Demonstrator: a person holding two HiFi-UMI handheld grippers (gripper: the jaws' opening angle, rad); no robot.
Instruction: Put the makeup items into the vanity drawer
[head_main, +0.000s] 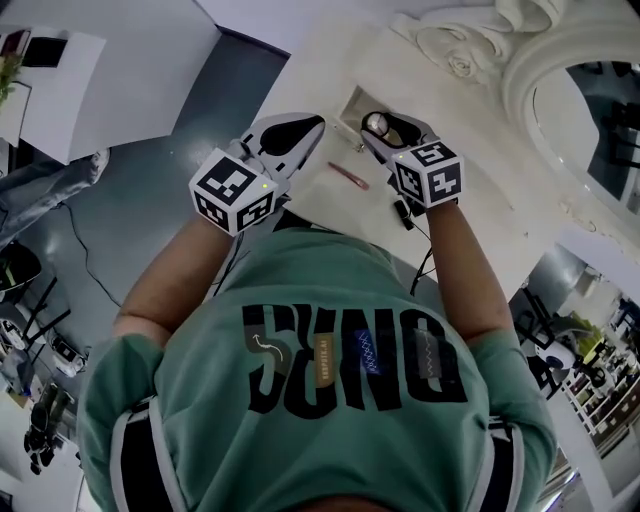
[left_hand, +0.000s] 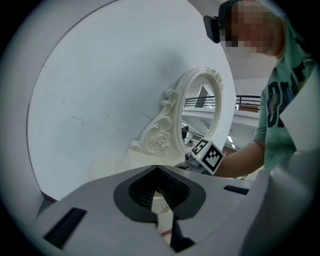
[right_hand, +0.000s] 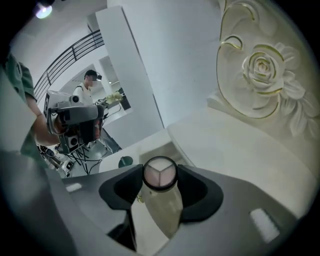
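Observation:
My right gripper (head_main: 384, 128) is shut on a round compact (head_main: 375, 122) with a pinkish three-part face (right_hand: 159, 174). It hangs over the open vanity drawer (head_main: 350, 106), whose pale inside (right_hand: 165, 214) shows below the jaws. A thin pink-red pencil (head_main: 348, 177) lies on the white vanity top (head_main: 330, 205), beside a small dark item (head_main: 403, 212). My left gripper (head_main: 312, 125) hovers at the vanity's left edge. Its jaws (left_hand: 158, 170) meet at the tips with nothing between them.
An ornate white mirror frame (head_main: 540, 90) with a carved rose (right_hand: 260, 70) rises at the back of the vanity. The grey floor (head_main: 170, 190) lies left of the vanity. Another person (right_hand: 87, 87) stands far off beside equipment and cables.

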